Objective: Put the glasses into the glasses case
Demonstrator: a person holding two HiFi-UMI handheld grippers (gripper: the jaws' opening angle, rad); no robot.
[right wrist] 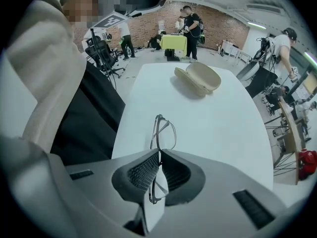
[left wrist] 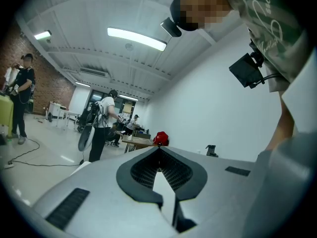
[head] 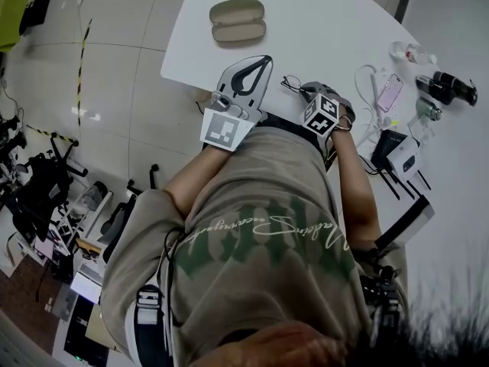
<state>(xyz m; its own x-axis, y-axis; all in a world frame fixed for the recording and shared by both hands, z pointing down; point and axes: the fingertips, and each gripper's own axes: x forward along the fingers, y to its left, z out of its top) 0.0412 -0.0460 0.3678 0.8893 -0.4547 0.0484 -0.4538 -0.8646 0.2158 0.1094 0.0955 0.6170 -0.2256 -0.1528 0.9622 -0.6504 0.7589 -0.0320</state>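
**Firmly pinched: glasses [right wrist: 163, 132] in the right gripper [right wrist: 158, 155]**

Head view: the open glasses case [head: 238, 20] lies far up the white table [head: 328, 29]. Left gripper view: the left gripper [left wrist: 159, 151] is closed, empty, pointing toward a ceiling light [left wrist: 136, 38]. Right gripper view: jaws clamp one lens.

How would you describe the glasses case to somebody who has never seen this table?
Start at the white table. The glasses case lies alone on its bare half, away from the clutter of cables and devices at the other side. It is the only beige oval shell, lying open in two halves.
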